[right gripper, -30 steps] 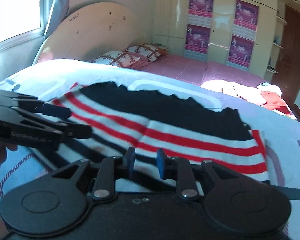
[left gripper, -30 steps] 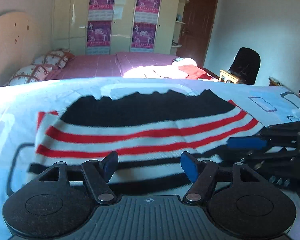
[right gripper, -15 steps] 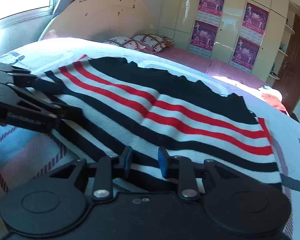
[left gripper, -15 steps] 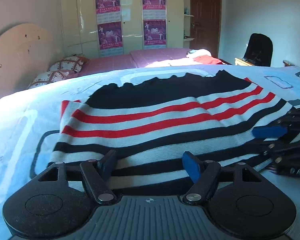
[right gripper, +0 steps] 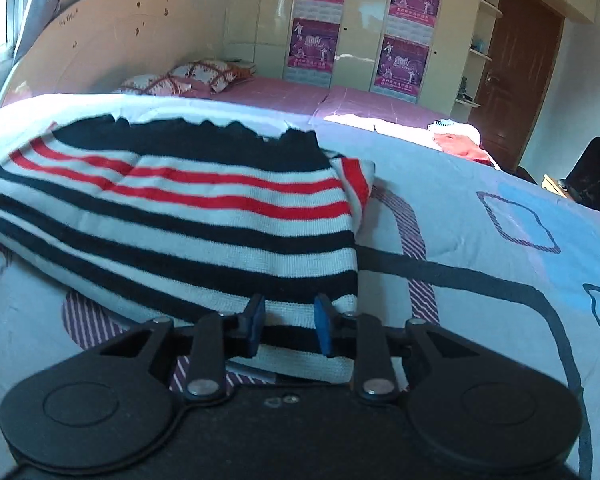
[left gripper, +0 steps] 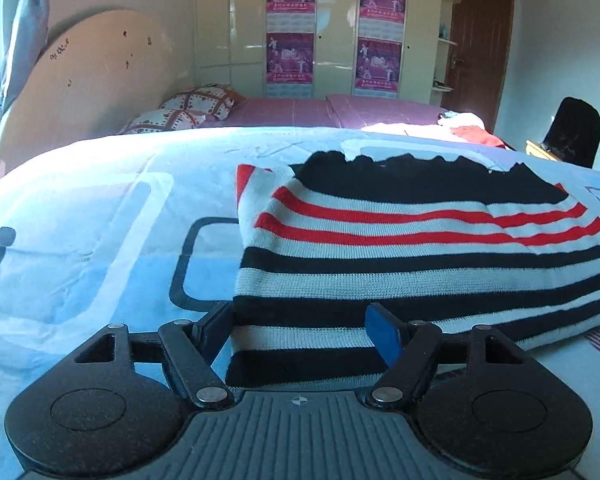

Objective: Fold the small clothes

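Note:
A folded knit garment point(left gripper: 420, 256) with black, white and red stripes lies on the light blue bedspread point(left gripper: 80, 240). My left gripper point(left gripper: 300, 332) is open, its fingers standing either side of the garment's near left corner. In the right wrist view the same garment point(right gripper: 188, 216) lies ahead and to the left. My right gripper point(right gripper: 288, 328) is open with a narrower gap, its blue pads over the garment's near right corner. I cannot tell whether either gripper touches the cloth.
A second bed with a pink sheet point(left gripper: 320, 110) and patterned pillows point(left gripper: 188, 108) stands behind. A pile of clothes point(right gripper: 456, 140) lies on it. A black chair point(left gripper: 572, 136) and a brown door point(right gripper: 528, 72) are at the far right.
Both grippers have moved apart to opposite near corners of the garment; neither shows in the other's view now. The garment's near edge has come closer to both cameras.

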A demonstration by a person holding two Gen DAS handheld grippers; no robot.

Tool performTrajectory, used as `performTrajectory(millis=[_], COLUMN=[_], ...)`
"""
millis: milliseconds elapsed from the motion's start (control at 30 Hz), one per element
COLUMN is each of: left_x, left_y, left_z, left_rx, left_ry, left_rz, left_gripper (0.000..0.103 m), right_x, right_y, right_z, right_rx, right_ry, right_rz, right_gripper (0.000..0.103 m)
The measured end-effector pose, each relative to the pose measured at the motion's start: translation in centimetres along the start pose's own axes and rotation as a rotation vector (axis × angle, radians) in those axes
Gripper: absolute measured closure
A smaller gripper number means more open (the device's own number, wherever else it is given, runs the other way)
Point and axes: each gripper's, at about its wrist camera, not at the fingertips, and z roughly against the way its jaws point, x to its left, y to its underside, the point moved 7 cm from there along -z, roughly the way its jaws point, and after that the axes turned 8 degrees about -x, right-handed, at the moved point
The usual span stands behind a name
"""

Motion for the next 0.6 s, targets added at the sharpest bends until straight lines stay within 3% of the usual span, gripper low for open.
performTrajectory(millis=[67, 167, 600], left_x=[0.0, 0.6, 1.1], left_y=[0.4, 1.8, 2.0], left_z=[0.0, -0.6, -1.0], left_rx=[0.02, 0.059, 0.069], left_ry=[-0.009, -0.004, -0.021], left_rz=[-0.013, 0.04, 0.057], left_gripper=[0.03, 0.029, 0.021], right_x=[-0.1, -0.4, -0.7], right_y=[0.1, 2.3, 2.2], right_z=[0.4, -1.2, -1.2], right_rx=[-0.006, 0.09, 0.1], right_ry=[-0.002, -0.011, -0.022], right_rz=[-0.013, -0.035, -0.076], right_gripper=[0.077, 0.077, 0.076])
